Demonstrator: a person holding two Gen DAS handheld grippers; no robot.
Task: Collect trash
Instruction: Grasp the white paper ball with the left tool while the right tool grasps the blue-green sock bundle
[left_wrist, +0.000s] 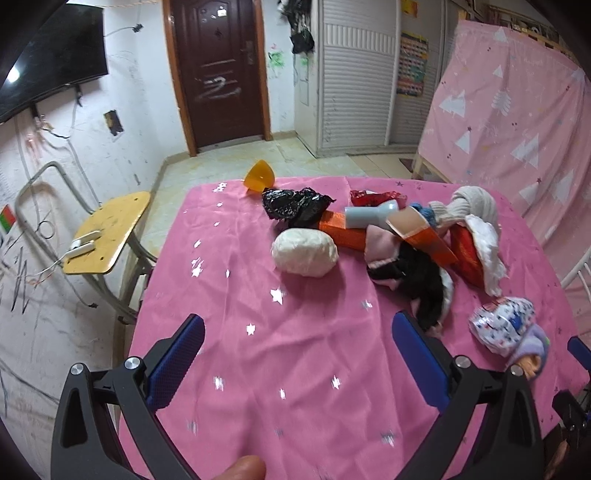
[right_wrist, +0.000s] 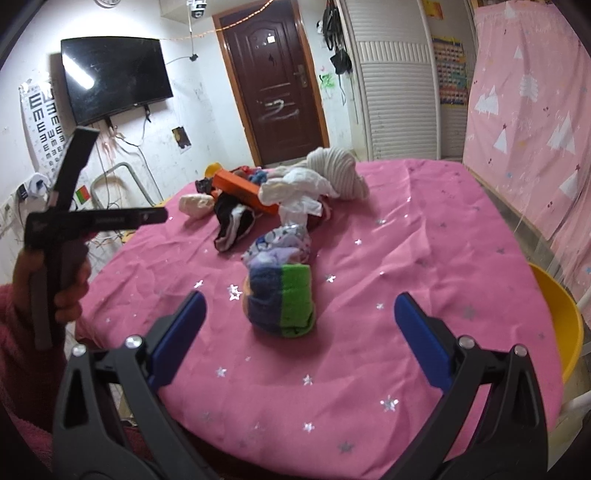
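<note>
Left wrist: left gripper (left_wrist: 297, 343) spread, empty; right gripper (right_wrist: 299, 321) same. Black bag (left_wrist: 295, 206), orange box (left_wrist: 347, 232), wrappers all near table (left_wrist: 236, 240) far edge. Nothing collected, looks like.

Dim indoor light, pinkish cast. Ceiling-light glare on TV (right_wrist: 114, 77). Strong fisheye bend & dark vignette at corners. Slight blur on tablecloth (left_wrist: 295, 369) foreground; soft shadows.

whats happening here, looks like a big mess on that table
A person holds a gripper in each hand over a pink tablecloth. Both the left gripper and the right gripper are open and empty. The crumpled black bag, orange box and clothes lie untouched.
</note>
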